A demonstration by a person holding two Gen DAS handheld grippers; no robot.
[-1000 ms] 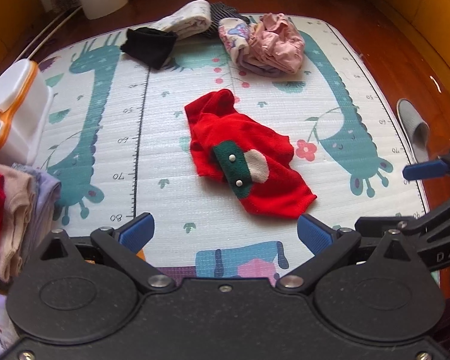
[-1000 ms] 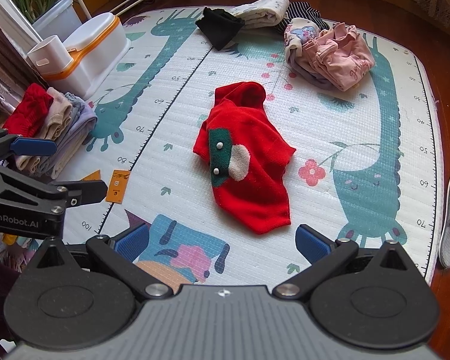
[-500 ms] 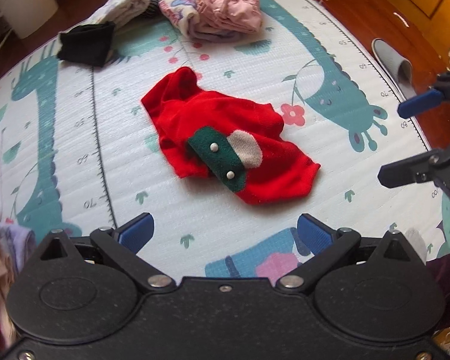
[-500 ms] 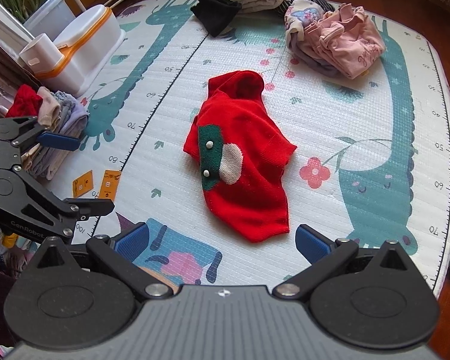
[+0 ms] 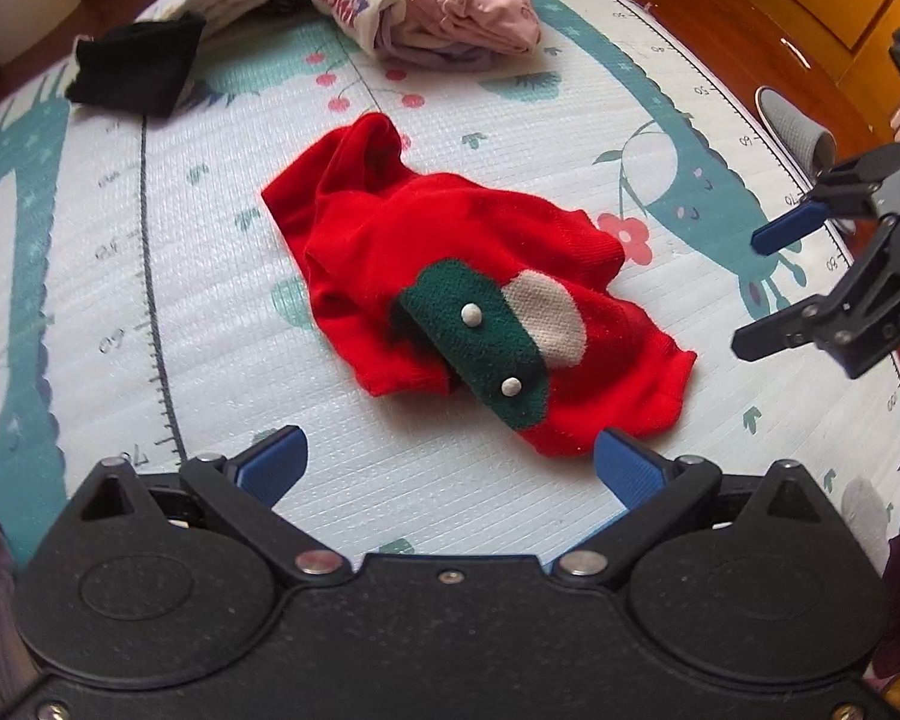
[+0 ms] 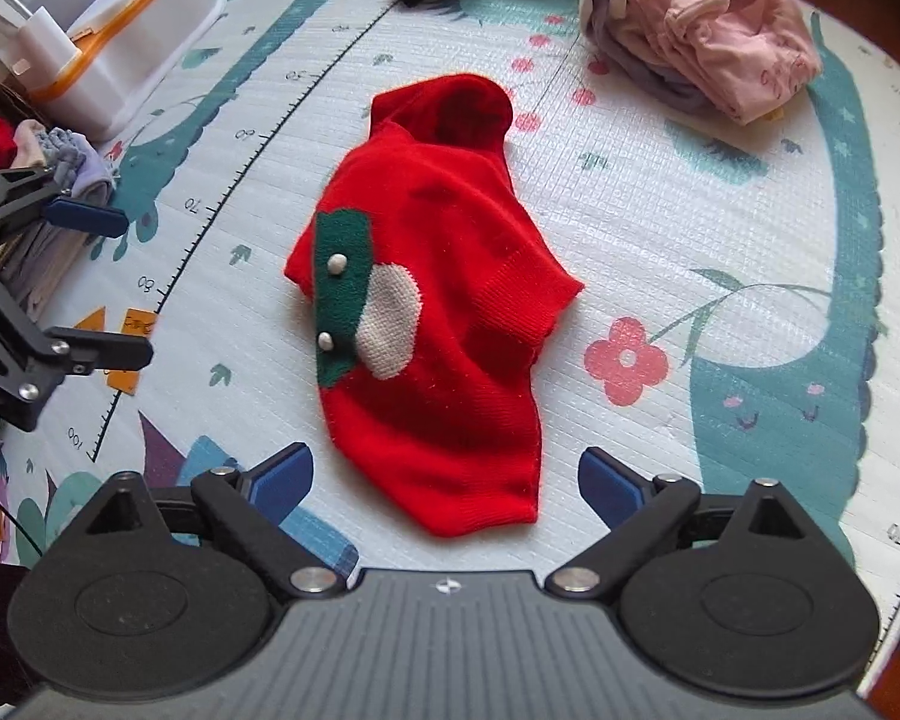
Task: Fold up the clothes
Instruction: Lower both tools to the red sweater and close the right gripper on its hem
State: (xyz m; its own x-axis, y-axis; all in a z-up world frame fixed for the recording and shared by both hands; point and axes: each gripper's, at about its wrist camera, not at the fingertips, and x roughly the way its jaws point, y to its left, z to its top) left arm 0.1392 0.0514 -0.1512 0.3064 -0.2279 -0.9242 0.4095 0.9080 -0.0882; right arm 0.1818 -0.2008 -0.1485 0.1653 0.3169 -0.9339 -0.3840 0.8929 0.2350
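A small red sweater (image 6: 444, 324) is lying crumpled in the middle of the play mat (image 6: 720, 228), while the left tool (image 5: 450, 468) and right tool (image 6: 447, 483) are hovering near its hem, both spread wide and empty.

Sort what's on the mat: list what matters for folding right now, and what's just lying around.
In play:
red sweater, crumpled mid-mat
left hand-held gripper, open
right hand-held gripper, open

Lying about:
pink clothes pile
black garment
white storage box
grey slipper
folded stack
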